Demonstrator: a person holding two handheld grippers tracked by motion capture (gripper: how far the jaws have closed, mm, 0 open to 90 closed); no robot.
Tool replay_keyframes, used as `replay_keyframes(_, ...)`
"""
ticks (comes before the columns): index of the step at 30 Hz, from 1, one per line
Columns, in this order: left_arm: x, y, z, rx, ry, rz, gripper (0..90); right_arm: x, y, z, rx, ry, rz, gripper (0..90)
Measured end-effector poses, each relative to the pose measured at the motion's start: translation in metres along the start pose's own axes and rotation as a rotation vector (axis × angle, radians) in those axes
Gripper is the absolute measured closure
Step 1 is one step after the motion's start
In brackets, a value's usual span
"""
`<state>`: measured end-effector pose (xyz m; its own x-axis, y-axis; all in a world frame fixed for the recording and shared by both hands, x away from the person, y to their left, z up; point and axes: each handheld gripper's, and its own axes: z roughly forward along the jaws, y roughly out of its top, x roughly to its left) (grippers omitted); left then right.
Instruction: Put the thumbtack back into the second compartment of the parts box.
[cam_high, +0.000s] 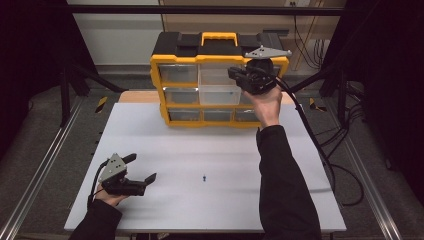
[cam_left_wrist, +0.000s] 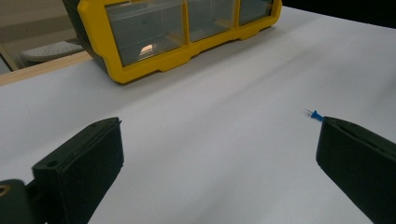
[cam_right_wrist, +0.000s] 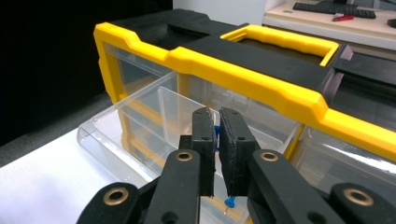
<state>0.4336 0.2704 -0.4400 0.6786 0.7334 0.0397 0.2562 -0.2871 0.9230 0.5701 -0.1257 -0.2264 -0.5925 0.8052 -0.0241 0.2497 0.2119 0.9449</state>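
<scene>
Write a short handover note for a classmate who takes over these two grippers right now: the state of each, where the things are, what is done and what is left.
Right gripper: jaws shut on a blue pushpin, held over the pulled-out clear drawer in the top row of the yellow organizer. A second blue pin shows below the jaws; whether it already lies in the drawer I cannot tell.
Left gripper: jaws open, holding nothing, low over the white table.
One more blue pushpin lies loose on the table, right of the left gripper.
Done: drawer open, one pin picked up.
Left: release this pin into the drawer, probably fetch the loose one, close the drawer.
</scene>
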Motion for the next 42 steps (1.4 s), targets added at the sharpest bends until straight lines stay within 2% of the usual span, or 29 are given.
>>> replay_keyframes(17, 0.000, 0.000, -0.001, -0.004, -0.001, 0.000, 0.5, 0.000, -0.004, 0.013, 0.068, -0.004, -0.011, 84.7)
replay_keyframes(25, 0.000, 0.001, -0.001, -0.003, -0.002, 0.004, 0.5, 0.001, -0.006, 0.016, 0.083, -0.010, -0.016, 81.9)
replay_keyframes(30, 0.000, 0.000, 0.000, -0.003, -0.003, 0.000, 0.5, 0.001, -0.005, 0.014, 0.071, -0.012, -0.021, 75.1)
replay_keyframes(32, 0.000, 0.000, 0.000, -0.003, -0.002, -0.001, 0.5, 0.000, -0.005, 0.009, 0.048, -0.018, -0.029, 67.4)
replay_keyframes(33, 0.000, 0.000, -0.001, -0.003, -0.002, -0.001, 0.5, 0.000, -0.005, 0.009, 0.048, -0.018, -0.029, 67.4)
replay_keyframes(36, 0.000, 0.001, -0.001, -0.003, -0.003, 0.002, 0.5, 0.002, -0.004, 0.001, 0.010, -0.011, -0.028, 55.0)
replay_keyframes(37, 0.000, 0.001, -0.001, -0.002, -0.003, 0.003, 0.5, 0.002, -0.004, 0.001, 0.010, -0.011, -0.028, 55.0)
replay_keyframes(40, 0.000, 0.001, 0.000, -0.007, -0.002, -0.004, 0.5, 0.005, -0.004, -0.005, -0.023, -0.018, -0.034, 39.2)
replay_keyframes(42, 0.000, 0.000, -0.001, -0.002, -0.002, -0.001, 0.5, 0.007, -0.005, -0.009, -0.038, -0.023, -0.034, 33.0)
